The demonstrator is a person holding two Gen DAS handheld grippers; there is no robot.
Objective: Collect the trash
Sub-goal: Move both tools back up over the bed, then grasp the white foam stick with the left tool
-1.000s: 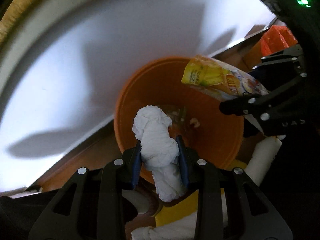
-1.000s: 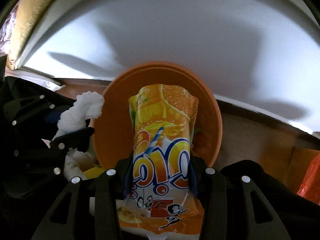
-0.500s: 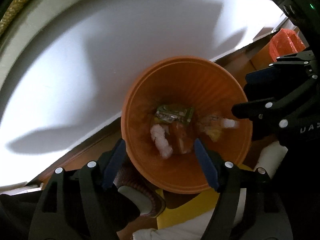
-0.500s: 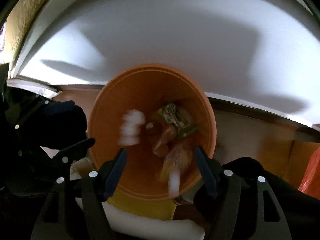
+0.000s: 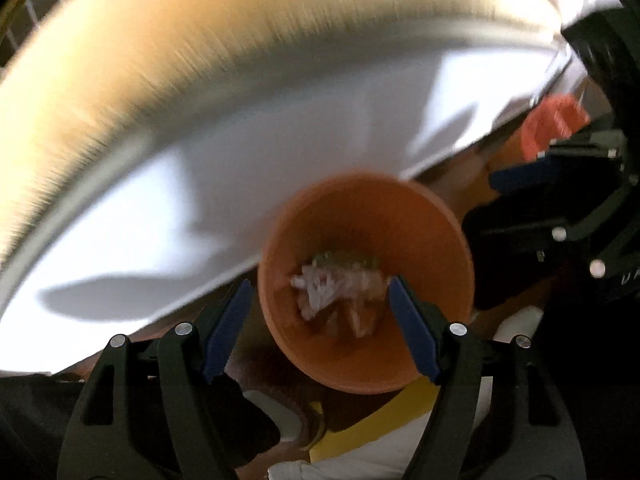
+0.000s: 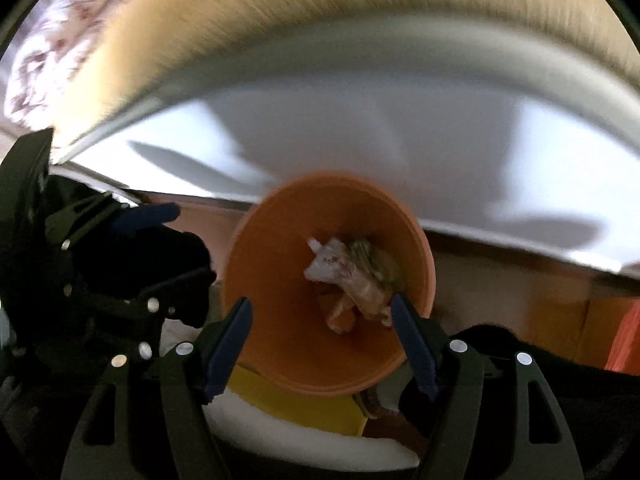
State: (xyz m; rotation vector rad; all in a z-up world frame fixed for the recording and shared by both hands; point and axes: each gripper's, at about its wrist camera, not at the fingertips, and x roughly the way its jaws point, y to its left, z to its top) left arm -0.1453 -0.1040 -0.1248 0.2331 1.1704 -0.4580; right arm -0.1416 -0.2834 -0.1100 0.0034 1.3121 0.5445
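An orange trash bin (image 5: 400, 216) stands on the floor below both grippers; it also shows in the right wrist view (image 6: 280, 280). Inside it lie a crumpled white tissue (image 5: 320, 288), a juice pouch and other wrappers (image 6: 360, 280). My left gripper (image 5: 320, 320) is open and empty above the bin's mouth. My right gripper (image 6: 320, 332) is open and empty above the bin too. Each gripper shows in the other's view: the right one (image 5: 568, 216) at the right, the left one (image 6: 120, 264) at the left. Both views are motion-blurred.
A white wall panel (image 5: 280, 120) rises behind the bin. A red-orange object (image 5: 552, 124) sits at the far right on the floor. Something yellow and white (image 6: 304, 404) lies under the bin's near side. A shoe (image 5: 288, 420) shows near the bottom.
Both grippers opened and dropped the white tissue and the juice pouch into the bin. Both have since lifted and tilted up, so the bin looks smaller and lower.
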